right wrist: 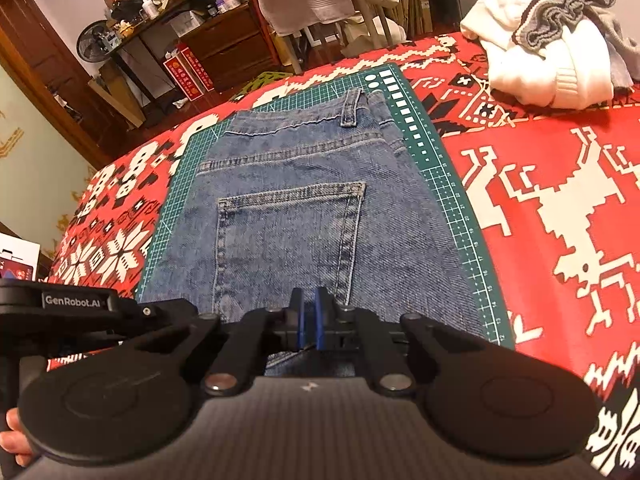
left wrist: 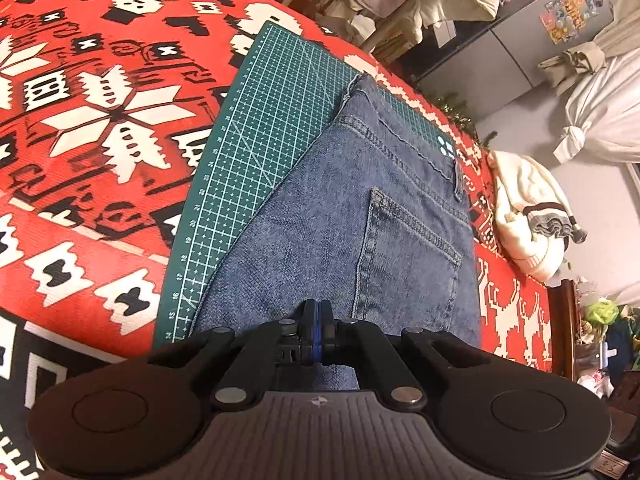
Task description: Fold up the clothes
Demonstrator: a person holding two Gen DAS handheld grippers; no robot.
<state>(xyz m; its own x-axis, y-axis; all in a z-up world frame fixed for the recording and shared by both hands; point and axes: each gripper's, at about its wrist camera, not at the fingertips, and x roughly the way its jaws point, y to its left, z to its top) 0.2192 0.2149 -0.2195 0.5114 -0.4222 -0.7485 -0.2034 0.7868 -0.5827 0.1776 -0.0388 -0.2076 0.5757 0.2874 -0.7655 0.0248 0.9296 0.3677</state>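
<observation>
Jeans (right wrist: 296, 208) on green cutting mat (right wrist: 452, 184), red patterned tablecloth (right wrist: 560, 208), cluttered room

- Your blue denim jeans (right wrist: 288, 216) are coarse woven cotton, faded, with raised tan stitching round the pocket.
- The green cutting mat (left wrist: 256, 120) beneath them looks like smooth matt vinyl, printed with a pale grid.
- The red, white and black patterned cloth (left wrist: 100, 120) you work on shows a fine ribbed weave, matt.
- The cream knitted sweater (right wrist: 532, 60) is soft, with ribbed cuffs.
- Your left gripper (left wrist: 318, 330) and right gripper (right wrist: 308, 320) are matt black plastic with blue rubbery pads and dull metal pivot pins.
</observation>
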